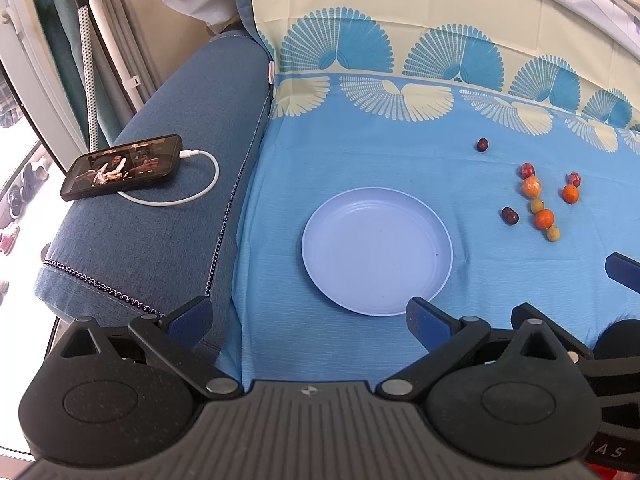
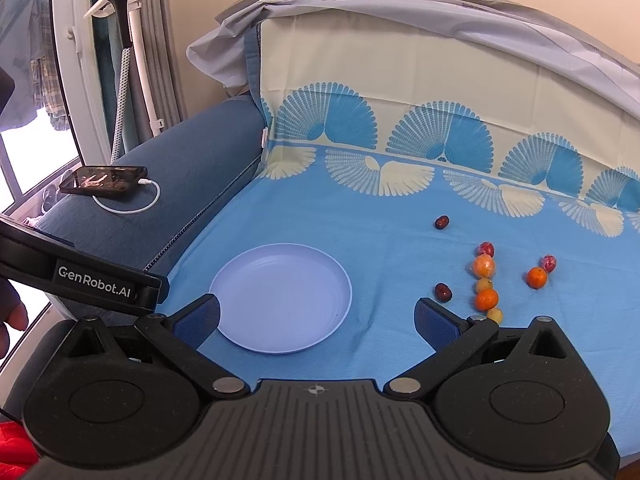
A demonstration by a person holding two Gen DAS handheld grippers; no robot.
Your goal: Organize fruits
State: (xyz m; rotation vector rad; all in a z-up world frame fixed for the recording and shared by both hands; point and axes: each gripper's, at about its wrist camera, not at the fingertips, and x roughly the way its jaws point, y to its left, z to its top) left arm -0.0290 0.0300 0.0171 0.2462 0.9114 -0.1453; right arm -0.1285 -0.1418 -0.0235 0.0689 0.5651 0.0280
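Plate (image 2: 280,304) empty, fruits (image 2: 486,282) all loose at its 3 o'clock; nothing sorted. Both grippers' jaws apart, holding nothing.

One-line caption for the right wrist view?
Open right gripper above an empty plate, small fruits scattered on blue cloth.

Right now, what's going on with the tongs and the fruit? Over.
Left tongs open, right tongs open, both empty. Plate bare; fruit scattered on the blue cloth beside it. Nothing in the way.
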